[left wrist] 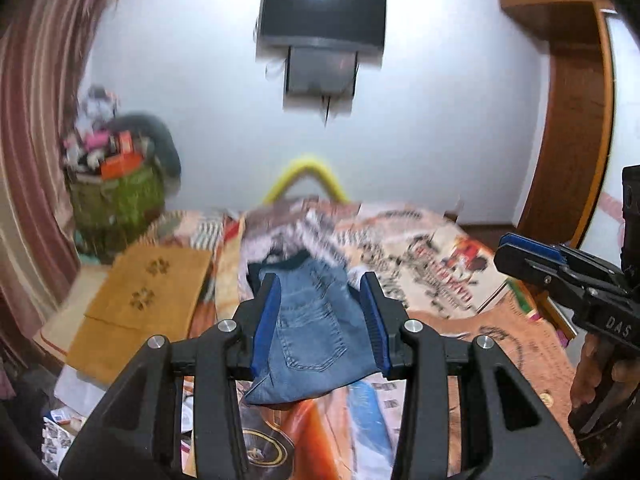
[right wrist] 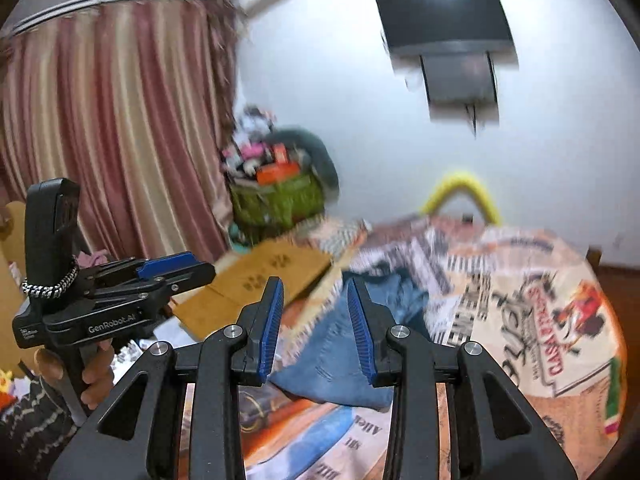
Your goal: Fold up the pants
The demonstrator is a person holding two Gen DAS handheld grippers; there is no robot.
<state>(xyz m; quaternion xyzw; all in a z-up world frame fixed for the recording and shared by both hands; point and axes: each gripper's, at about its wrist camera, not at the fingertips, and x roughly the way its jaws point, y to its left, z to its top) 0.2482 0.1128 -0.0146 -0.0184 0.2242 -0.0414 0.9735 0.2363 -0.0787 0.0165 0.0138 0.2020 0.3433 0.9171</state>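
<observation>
Blue denim pants point(left wrist: 310, 332) lie folded in a compact bundle on the printed bedspread point(left wrist: 432, 256), back pocket up. They also show in the right wrist view point(right wrist: 340, 360). My left gripper point(left wrist: 320, 288) is open and empty above the pants, jaws well apart. My right gripper point(right wrist: 316, 292) is open and empty too, above the bundle's left part. The right gripper shows at the right edge of the left wrist view point(left wrist: 532, 252). The left gripper shows at the left of the right wrist view point(right wrist: 180, 270).
A tan folded cloth point(left wrist: 140, 300) lies on the bed's left side. A green basket point(left wrist: 120, 196) full of items stands by the striped curtain point(right wrist: 120, 120). A wall-mounted TV point(left wrist: 320, 16), a yellow arched bar point(left wrist: 308, 176) and a wooden wardrobe point(left wrist: 572, 120) are behind.
</observation>
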